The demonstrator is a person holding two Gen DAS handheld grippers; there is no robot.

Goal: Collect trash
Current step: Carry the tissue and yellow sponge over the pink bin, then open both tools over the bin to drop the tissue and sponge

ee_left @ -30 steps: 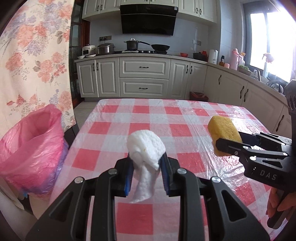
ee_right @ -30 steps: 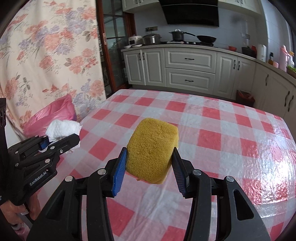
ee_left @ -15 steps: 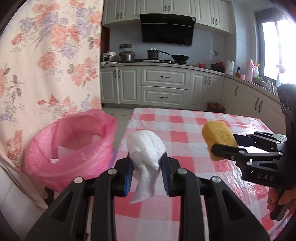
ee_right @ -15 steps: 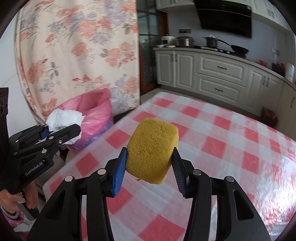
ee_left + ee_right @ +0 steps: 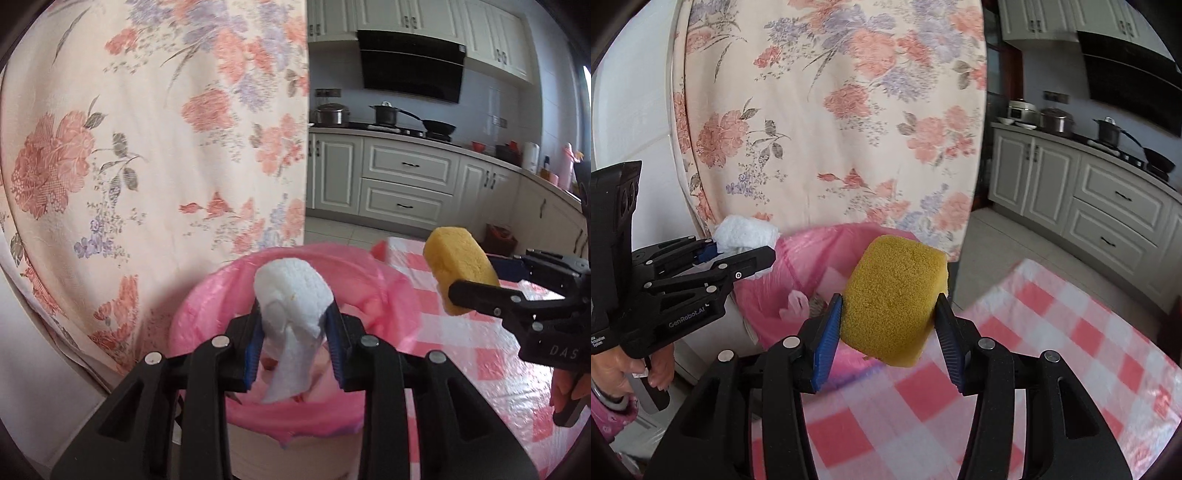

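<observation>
Here the left gripper is clamped on a crumpled white tissue, held over the open mouth of the pink trash bag. The right gripper is clamped on a yellow sponge, near the bag's rim, above the edge of the red-checked tablecloth. A floral curtain hangs behind.

White tissue wad and yellow sponge above pink bag.

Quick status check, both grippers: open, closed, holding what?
Left gripper: closed on the white tissue wad.
Right gripper: closed on the yellow sponge.
</observation>
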